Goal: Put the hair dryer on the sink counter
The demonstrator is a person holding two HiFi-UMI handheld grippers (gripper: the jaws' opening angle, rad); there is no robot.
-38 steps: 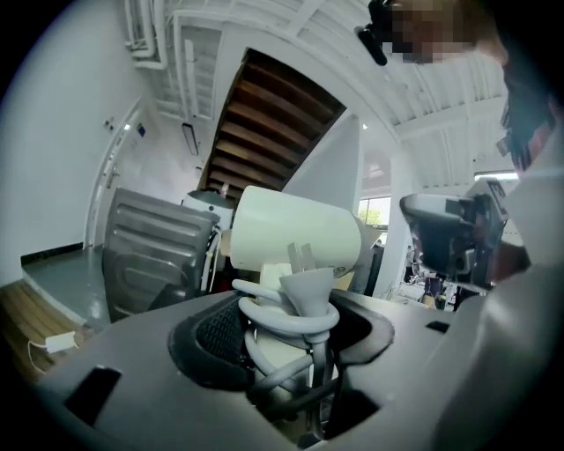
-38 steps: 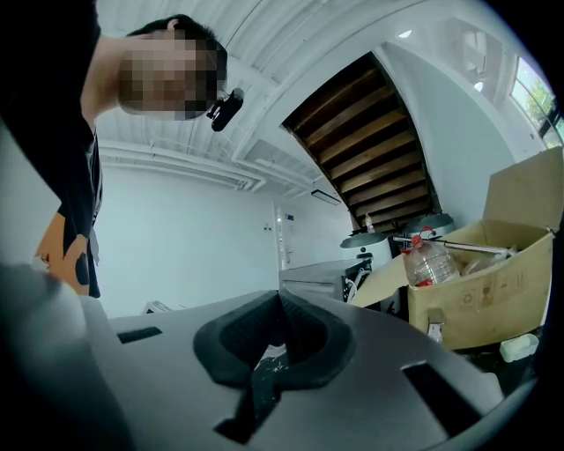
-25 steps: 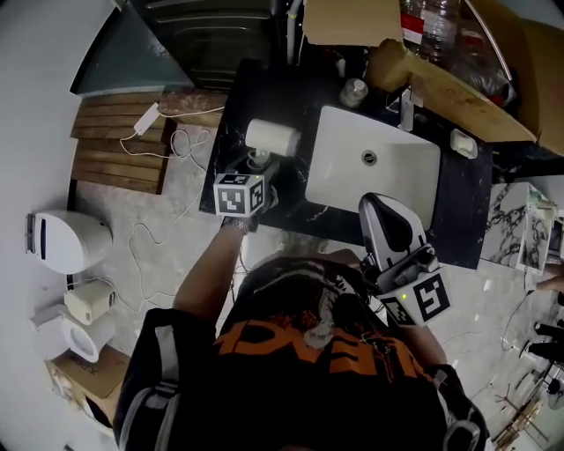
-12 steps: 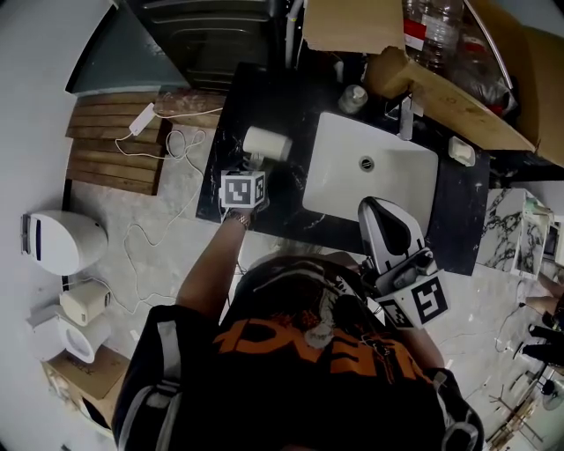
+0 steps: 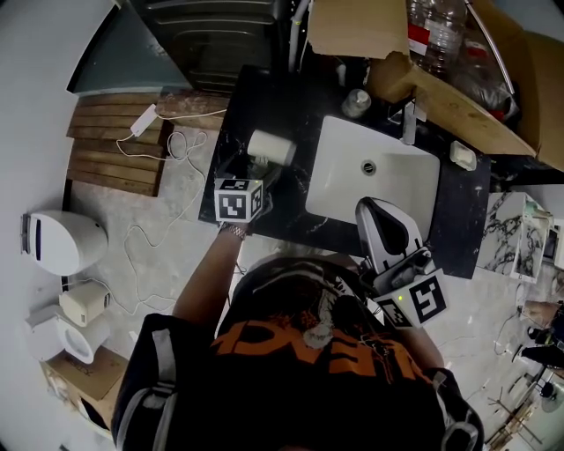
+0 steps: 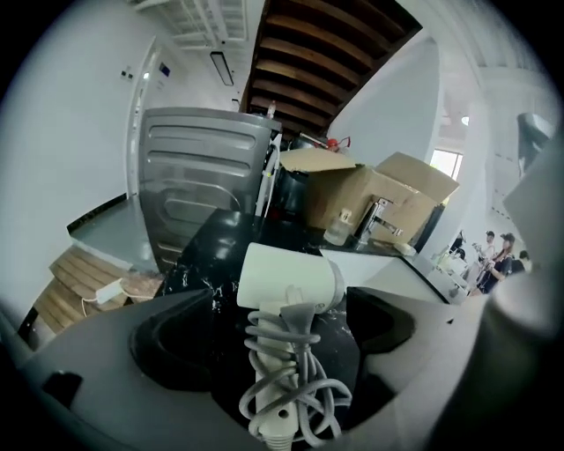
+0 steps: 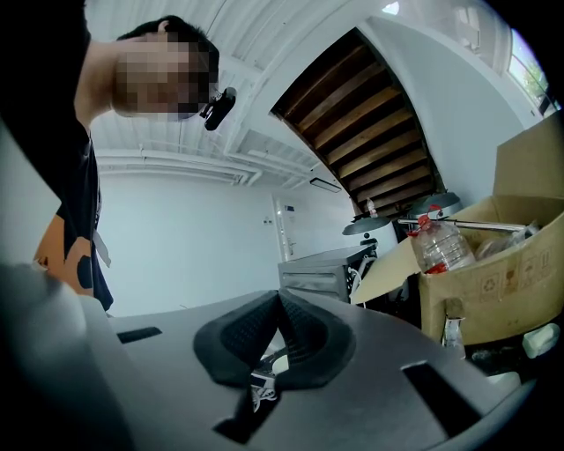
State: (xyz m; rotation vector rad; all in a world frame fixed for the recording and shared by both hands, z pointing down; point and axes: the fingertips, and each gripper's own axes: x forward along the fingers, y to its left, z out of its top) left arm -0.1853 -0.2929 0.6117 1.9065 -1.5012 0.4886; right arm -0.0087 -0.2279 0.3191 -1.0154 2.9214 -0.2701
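Pale marble floor, wooden slat mat, cardboard boxes, white walls, dark slatted ceiling

Bathroom-style setup w/ sink counter, basin, tap; cardboard boxes nearby.

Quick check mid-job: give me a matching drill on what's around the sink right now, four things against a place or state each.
Things:
1. hair dryer
2. right gripper
3. sink basin
4. plastic bottle

Places or states:
a. inside the cardboard box
b. fingers together
c. lying on the black counter, cord wound round its handle
d. white, with a drain in the middle

Pairs: 1-c, 2-b, 3-d, 4-a
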